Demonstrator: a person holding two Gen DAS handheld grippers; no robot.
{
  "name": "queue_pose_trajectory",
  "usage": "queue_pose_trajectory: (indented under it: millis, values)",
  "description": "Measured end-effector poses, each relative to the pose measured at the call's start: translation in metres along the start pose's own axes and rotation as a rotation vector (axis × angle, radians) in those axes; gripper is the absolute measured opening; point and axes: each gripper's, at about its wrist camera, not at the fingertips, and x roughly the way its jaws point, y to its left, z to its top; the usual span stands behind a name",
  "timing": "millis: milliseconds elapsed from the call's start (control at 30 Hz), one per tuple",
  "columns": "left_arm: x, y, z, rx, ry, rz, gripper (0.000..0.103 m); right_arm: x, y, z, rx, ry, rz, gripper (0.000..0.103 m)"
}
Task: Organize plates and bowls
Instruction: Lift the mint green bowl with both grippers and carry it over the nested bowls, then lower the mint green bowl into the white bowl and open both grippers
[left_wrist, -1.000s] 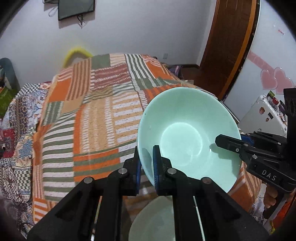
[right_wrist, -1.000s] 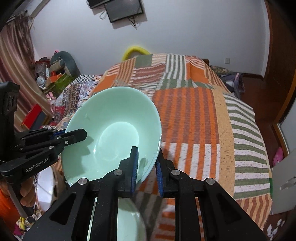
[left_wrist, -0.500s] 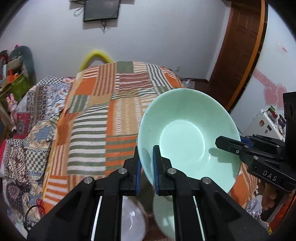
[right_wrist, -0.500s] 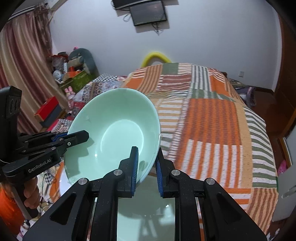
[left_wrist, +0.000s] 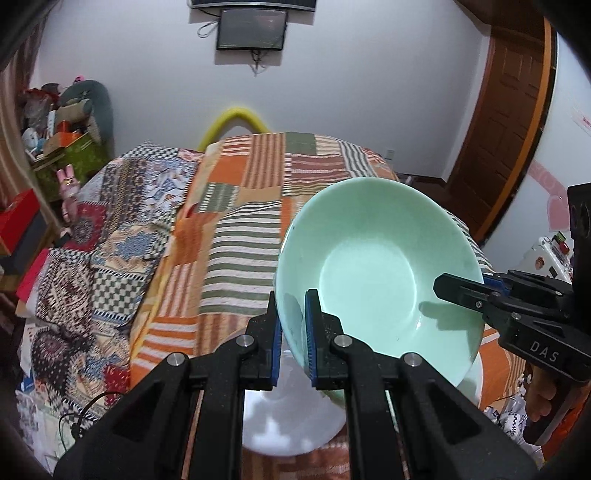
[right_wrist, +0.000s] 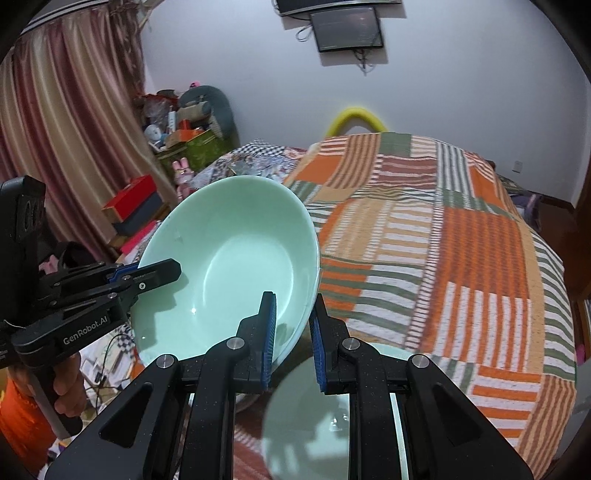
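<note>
Lower plate (right_wrist: 332, 424) cut off below

A bed (left_wrist: 258, 206) carries everything, under a patchwork quilt (right_wrist: 461, 236) of orange, green and white stripes; a patterned blanket (left_wrist: 110, 240) lies beside it, with a white plate (left_wrist: 291, 417) and a green bowl (right_wrist: 314, 424) at the near end

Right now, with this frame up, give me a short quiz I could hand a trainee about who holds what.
1. True or false: the green bowl lies flat on the bedspread.
2. Which grip the bowl's rim? A: left tongs only. B: right tongs only. C: both.
3. What colour is the curved tube beyond the bedspread?

Key: 1 false, it is held tilted in the air; 2 C; 3 yellow.
</note>
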Motion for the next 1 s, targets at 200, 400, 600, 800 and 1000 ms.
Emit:
queue_pose_trajectory:
  millis: [200,400,600,800,1000]
  values:
    - [-0.009,0.019,-0.013,-0.029,-0.001,0.034,0.01,0.011,0.019,-0.005,-0.018,0.021,0.035,0.016]
    - [-0.007,0.036,-0.029,-0.059,0.021,0.058,0.011,0.024,0.036,-0.014,-0.033,0.05,0.056,0.016]
    - [0.007,0.053,-0.048,-0.106,0.067,0.067,0.011,0.036,0.047,-0.022,-0.039,0.094,0.067,0.017]
    - [0.021,0.068,-0.065,-0.144,0.105,0.063,0.011,0.051,0.055,-0.031,-0.044,0.145,0.071,0.017]
    - [0.038,0.077,-0.08,-0.184,0.146,0.052,0.011,0.067,0.059,-0.04,-0.046,0.198,0.066,0.017]
